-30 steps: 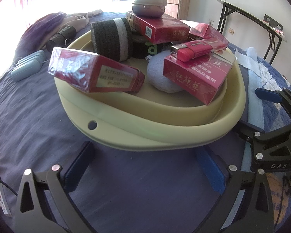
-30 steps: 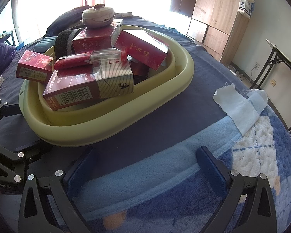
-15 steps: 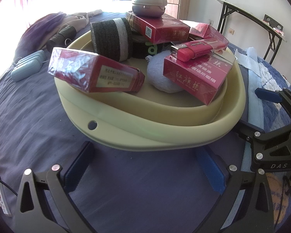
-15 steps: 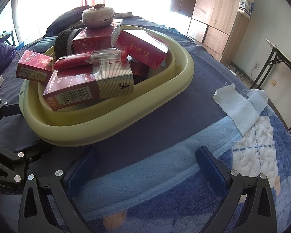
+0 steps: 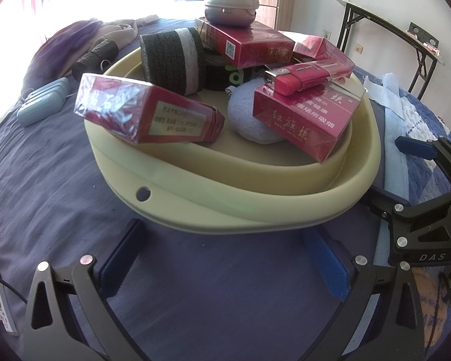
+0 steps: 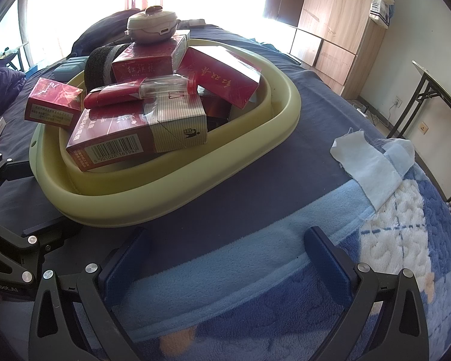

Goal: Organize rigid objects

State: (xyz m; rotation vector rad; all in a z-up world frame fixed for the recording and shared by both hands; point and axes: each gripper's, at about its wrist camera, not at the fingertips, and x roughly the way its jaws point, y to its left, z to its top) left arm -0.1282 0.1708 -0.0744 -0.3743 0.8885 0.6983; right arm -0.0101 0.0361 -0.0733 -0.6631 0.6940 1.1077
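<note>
I see the pale yellow-green oval plastic basin (image 5: 255, 210) sitting on the bed, on its dark blue sheet (image 5: 60, 186), and it already carries the load: a red cigarette pack with a foil-sheen wrapper (image 5: 141, 111) leaning over the near-left rim, a second red cigarette pack with white lettering (image 5: 303, 114) tilted on the right with a red lighter (image 5: 303, 76) lying across its top, a grey-blue rounded pouch (image 5: 246, 117) between the two, a dark felt roll with a pale band (image 5: 171, 60) behind, and a third red pack (image 5: 246, 42) stacked higher with a small grey lidded case (image 5: 230, 3) perched on it. From the right wrist view the heap looks loose and tall, the barcode-side pack (image 6: 135, 138) propped against the inner wall. My left gripper (image 5: 225, 255) rests released just short of the basin's near rim, grasping nothing; my right gripper (image 6: 225, 258) is likewise spread wide and empty over the light blue fleece blanket (image 6: 255, 270). I judge the gathering mostly done. Left outside are a pale blue case (image 5: 42, 105) and a dark roll (image 5: 96, 55) beyond the far-left rim, and the pile itself could use tidying.
</note>
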